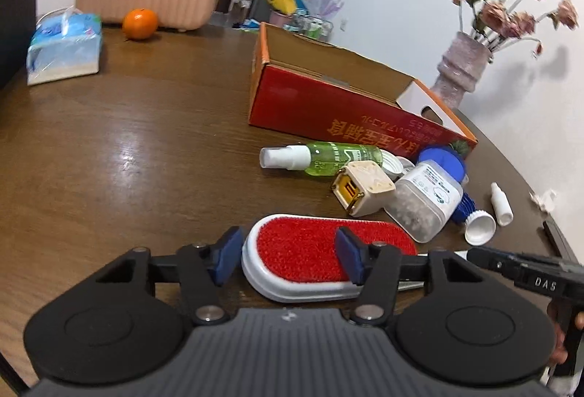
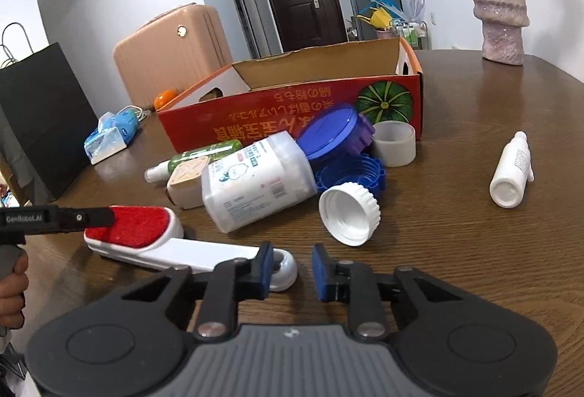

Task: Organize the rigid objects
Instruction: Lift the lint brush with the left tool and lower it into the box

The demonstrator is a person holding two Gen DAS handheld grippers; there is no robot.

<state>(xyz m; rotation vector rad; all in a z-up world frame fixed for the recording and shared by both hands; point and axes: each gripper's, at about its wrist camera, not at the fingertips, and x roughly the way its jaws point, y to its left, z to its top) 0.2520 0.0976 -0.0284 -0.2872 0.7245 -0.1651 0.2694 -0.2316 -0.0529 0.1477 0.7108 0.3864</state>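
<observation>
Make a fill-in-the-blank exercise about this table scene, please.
1. The open left gripper hovers over the red-faced white plastic lint brush, whose pad is ____.
2. The open red cardboard box has a green ____ printed on it.
3. The small white plastic bottle lies on its ____.

Missing words: red; pumpkin; side

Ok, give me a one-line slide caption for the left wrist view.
Open left gripper poised over the red lint brush, with clutter lying beside the red cardboard box.

Both wrist views low, close over table [image 1: 109,141], sharing lint brush [image 1: 314,251], opposite ends.
</observation>
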